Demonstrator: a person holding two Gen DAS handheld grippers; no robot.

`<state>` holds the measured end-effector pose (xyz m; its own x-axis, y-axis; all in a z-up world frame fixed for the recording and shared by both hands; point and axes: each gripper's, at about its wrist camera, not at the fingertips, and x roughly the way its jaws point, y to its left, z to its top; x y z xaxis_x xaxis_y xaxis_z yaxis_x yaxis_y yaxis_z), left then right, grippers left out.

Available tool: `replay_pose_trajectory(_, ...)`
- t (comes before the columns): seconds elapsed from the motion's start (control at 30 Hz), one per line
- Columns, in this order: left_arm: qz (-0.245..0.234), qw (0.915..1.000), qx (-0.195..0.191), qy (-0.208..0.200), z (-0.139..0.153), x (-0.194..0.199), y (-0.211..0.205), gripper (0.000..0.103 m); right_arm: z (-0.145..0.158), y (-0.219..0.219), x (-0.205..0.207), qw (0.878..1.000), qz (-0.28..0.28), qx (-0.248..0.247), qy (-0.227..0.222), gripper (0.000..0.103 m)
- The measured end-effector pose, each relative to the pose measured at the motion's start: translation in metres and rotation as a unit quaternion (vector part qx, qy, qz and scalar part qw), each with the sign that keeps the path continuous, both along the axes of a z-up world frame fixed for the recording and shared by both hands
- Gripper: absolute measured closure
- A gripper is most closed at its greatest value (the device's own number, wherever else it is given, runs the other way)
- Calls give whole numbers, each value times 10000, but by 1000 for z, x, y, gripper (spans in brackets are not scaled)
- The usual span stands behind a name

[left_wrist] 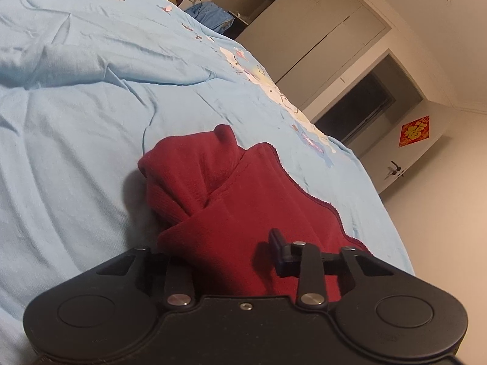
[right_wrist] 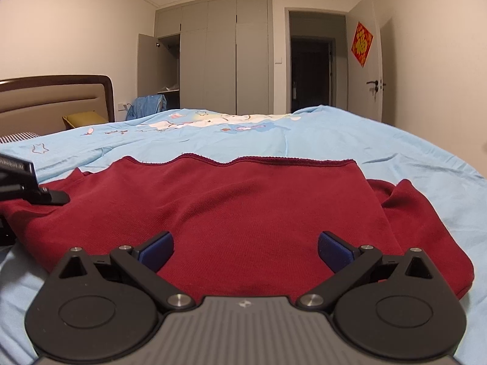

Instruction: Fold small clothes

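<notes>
Right hand-held gripper (right_wrist: 245,251) spread wide over red garment (right_wrist: 228,213); left hand-held gripper (left_wrist: 219,255) state unclear; door poster (right_wrist: 361,43) characters illegible.

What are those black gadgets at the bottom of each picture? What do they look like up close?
They are two handheld grippers. The left gripper has a black body with two round discs, silver bolts, thin black link arms and dark blue finger pads. The right gripper looks alike, but its centre plate is ribbed grey with a small mark, and its blue pads show clearly. No cables or sleeves are visible.
</notes>
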<state>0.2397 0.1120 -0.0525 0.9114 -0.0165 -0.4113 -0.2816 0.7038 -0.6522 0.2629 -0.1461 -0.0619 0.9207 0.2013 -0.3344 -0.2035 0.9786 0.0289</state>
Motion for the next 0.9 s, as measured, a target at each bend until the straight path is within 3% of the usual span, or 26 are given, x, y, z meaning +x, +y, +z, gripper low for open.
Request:
replay_pose_trajectory(0.17, -66, 9996, 266, 23, 12, 1, -3, 86, 10, -20, -14, 9999, -27, 39, 161, 0)
replay_pose_trajectory(0.27, -257, 9965, 772, -200, 28, 1, -15, 89, 16, -36, -33, 9999, 30, 12, 152, 0)
replay_pose_trajectory(0.37, -571, 9871, 1415, -494, 50, 3, -33, 89, 21, -55, -54, 9998, -108, -76, 130, 0)
replay_pose_trajectory(0.5, -1108, 9658, 2181, -862, 79, 10, -70, 90, 24, -86, -81, 9986, -502, -152, 93, 0)
replay_pose_trajectory(0.67, -1937, 9326, 2795, -1206, 98, 16, -128, 90, 23, -130, -105, 9902, -1370, 202, 170, 0)
replay_pose_trajectory(0.9, -3159, 8887, 3027, -1373, 92, 15, -213, 91, 22, -177, -119, 9753, -2126, 582, 148, 0)
